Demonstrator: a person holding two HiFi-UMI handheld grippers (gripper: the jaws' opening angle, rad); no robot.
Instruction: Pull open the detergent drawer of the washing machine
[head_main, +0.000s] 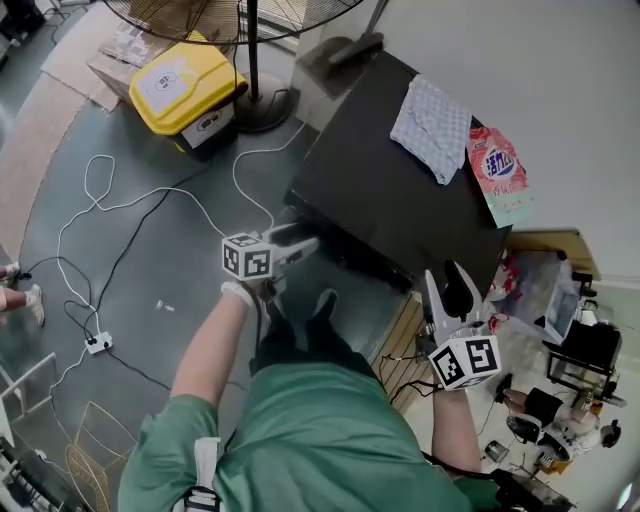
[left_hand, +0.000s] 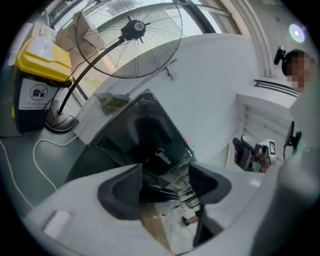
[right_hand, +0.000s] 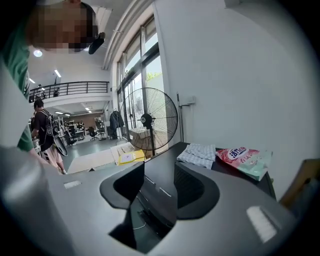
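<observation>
Both the left tongs (left_hand: 165, 186) and right tongs (right_hand: 159, 192) gape wide, empty, before the washing machine (head_main: 400, 190).

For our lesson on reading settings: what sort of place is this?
Probably a workshop or lab hall, not a home: a washing machine stands near a large pedestal fan, loose cables cross the floor, and a railed mezzanine overlooks it.

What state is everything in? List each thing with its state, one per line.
washing machine: front shut, nothing pulled out.
left gripper: open, empty, pointed at the machine's front.
right gripper: open, empty.
cloth: lying rumpled on the machine's top.
detergent bag: lying flat on the machine's top.
yellow bin: lid shut.
fan: upright on its stand.
</observation>
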